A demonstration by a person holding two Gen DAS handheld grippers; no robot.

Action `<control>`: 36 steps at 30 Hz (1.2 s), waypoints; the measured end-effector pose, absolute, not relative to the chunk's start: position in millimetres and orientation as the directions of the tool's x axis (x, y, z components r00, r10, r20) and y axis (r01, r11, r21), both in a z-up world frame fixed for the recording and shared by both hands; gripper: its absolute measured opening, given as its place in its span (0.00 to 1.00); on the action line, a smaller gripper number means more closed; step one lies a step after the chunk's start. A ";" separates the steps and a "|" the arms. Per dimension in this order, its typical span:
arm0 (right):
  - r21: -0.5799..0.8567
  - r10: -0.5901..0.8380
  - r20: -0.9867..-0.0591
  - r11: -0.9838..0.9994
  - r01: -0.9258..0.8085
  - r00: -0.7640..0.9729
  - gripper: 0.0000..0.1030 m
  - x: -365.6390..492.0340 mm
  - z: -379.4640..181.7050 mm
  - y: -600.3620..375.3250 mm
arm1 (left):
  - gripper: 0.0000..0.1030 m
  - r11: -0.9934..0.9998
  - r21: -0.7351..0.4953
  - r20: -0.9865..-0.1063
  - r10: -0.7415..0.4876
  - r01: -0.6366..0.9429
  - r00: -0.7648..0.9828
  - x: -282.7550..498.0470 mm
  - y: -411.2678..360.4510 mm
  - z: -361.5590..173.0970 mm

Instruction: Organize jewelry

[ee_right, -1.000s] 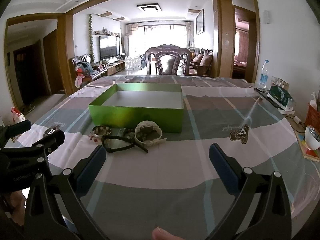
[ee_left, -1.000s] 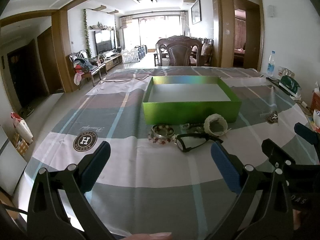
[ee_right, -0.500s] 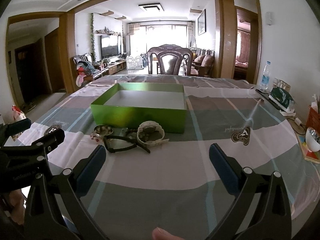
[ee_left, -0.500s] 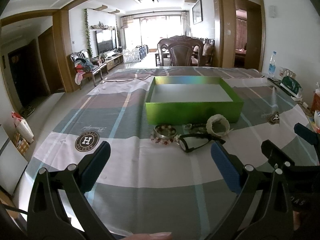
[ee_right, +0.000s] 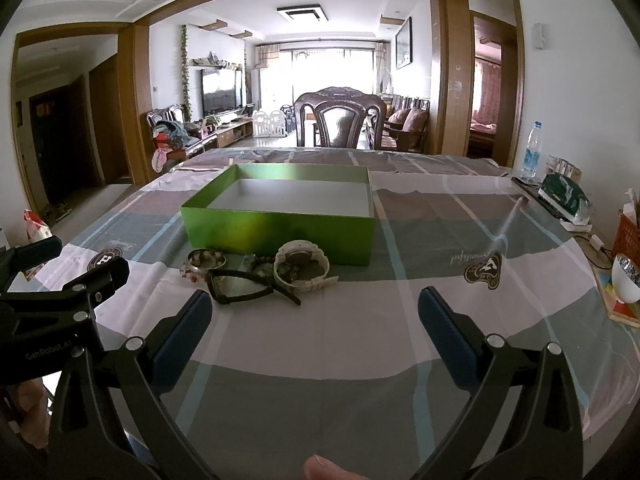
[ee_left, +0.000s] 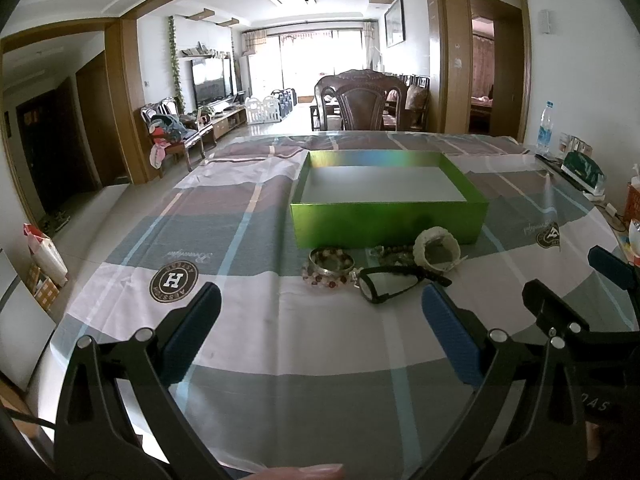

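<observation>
An open green box (ee_left: 386,224) (ee_right: 280,230) with a pale empty floor sits mid-table. Against its near wall lies a small pile: a silver bangle with a beaded bracelet (ee_left: 331,261) (ee_right: 204,260), black glasses (ee_left: 394,278) (ee_right: 244,286), dark beads (ee_left: 394,255), and a white watch (ee_left: 438,245) (ee_right: 302,266). My left gripper (ee_left: 320,336) hangs open above the cloth, short of the pile. My right gripper (ee_right: 314,338) is open too, just right of the pile. Each gripper shows at the edge of the other's view, the right gripper's fingers (ee_left: 560,312) and the left gripper's fingers (ee_right: 92,284).
A checked cloth under a clear sheet covers the table (ee_right: 360,320). At the right edge stand a water bottle (ee_right: 530,150), a green packet (ee_right: 564,196), an orange basket (ee_right: 628,234) and a white bowl on a coaster (ee_right: 626,280). A wooden chair (ee_right: 340,122) is behind the table.
Both grippers have edged forward toward the pile and box, which look slightly nearer. Jaws stay wide; nothing on the table has moved.
</observation>
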State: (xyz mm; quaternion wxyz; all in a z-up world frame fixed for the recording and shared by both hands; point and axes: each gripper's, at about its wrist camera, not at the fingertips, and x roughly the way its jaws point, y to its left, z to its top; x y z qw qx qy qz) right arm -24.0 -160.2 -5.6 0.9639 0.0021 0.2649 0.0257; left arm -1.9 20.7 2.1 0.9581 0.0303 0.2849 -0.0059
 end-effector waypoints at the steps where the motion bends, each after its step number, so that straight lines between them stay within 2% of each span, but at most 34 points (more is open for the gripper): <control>1: 0.017 0.050 -0.511 0.999 -0.048 0.858 0.97 -24.1 -5.4 -160.9 | 0.96 0.998 0.054 -0.547 0.006 0.029 0.837 -2.1 22.3 1.8; 36: 0.020 0.038 -0.517 0.999 -0.032 0.855 0.97 -25.5 -11.2 -167.8 | 0.96 0.998 0.053 -0.564 0.005 0.030 0.826 -1.1 17.2 -6.0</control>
